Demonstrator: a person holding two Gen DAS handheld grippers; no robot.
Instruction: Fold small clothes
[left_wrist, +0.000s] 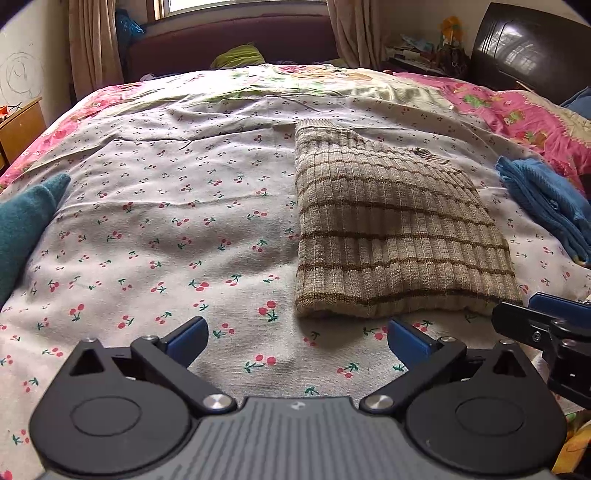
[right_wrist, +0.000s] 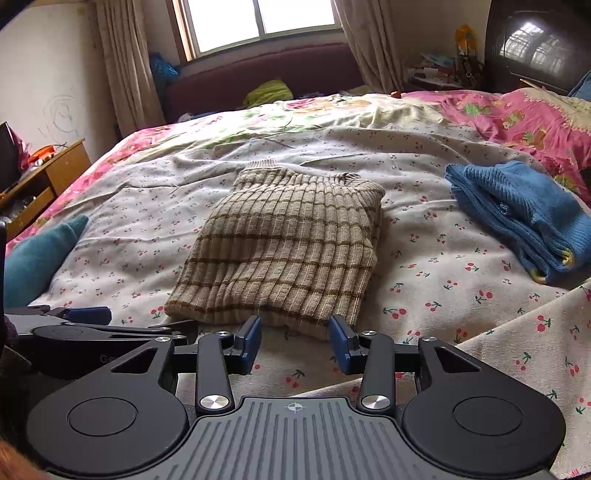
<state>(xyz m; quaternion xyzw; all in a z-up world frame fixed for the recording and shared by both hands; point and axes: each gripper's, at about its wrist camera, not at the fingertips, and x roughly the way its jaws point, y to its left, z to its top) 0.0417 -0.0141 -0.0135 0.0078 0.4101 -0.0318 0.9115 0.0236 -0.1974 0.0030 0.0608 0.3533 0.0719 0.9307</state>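
A: What lies at the far left of the bed (right_wrist: 369, 155)?

B: A teal garment (right_wrist: 37, 254), at the left edge of the cherry-print sheet (left_wrist: 147, 221), well apart from everything else.

A: And the left hand-held gripper (left_wrist: 295, 341)?

B: Its blue pads stand wide apart with nothing between them, over bare sheet, just left of the near edge of the beige striped sweater (left_wrist: 391, 229).

A: Where is that sweater?

B: Folded into a compact block, lying flat in the middle of the sheet, ribbed cuff end pointing toward the window (right_wrist: 258, 22).

A: The right hand-held gripper (right_wrist: 295, 341)?

B: Fingers parted too, holding nothing; the tips sit at the sweater's near edge. Whether they touch the knit, I cannot tell.

A: Further right?

B: A folded blue knit garment (right_wrist: 517, 221) rests near the pink quilt (right_wrist: 535, 122), apart from the sweater.
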